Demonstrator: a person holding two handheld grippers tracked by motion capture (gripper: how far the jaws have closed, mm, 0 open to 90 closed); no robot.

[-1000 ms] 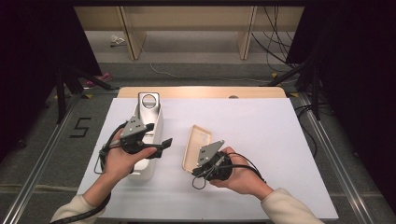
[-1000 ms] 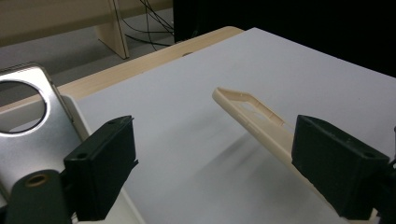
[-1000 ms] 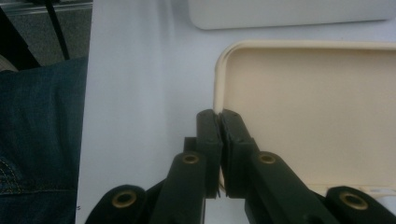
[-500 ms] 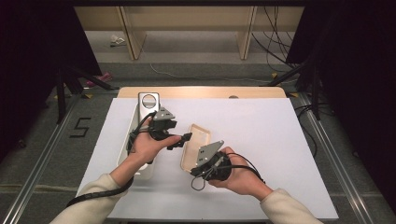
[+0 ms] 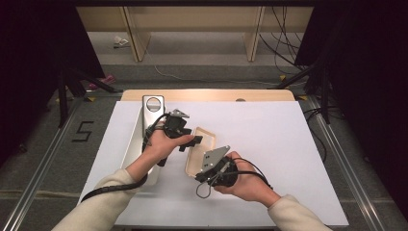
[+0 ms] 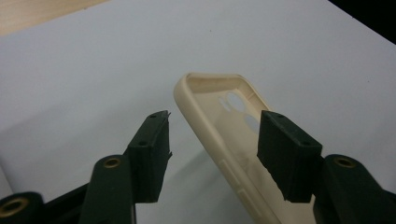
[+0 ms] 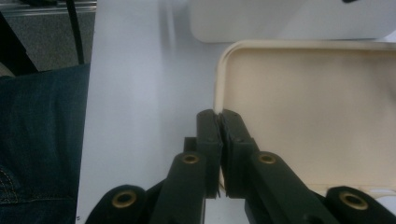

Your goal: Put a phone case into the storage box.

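Pinching cream phone case (image 5: 201, 150) rim, right gripper (image 7: 219, 116) | left gripper (image 6: 212, 140) closing astride far wall, untouched | light, bendy, I grip rims

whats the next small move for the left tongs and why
Probably finish closing the left tongs on the phone case rim: their jaws have just been closing, the rim sits between the pads untouched, and the right tongs already pinch the other end.

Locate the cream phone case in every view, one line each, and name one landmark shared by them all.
High view: the cream phone case lies mid-table, between the two grippers.
Left gripper view: centre to lower right, its side wall between the open jaws, untouched.
Right gripper view: upper right, its left edge pinched in the shut jaws.
Shared landmark: the white table cover.
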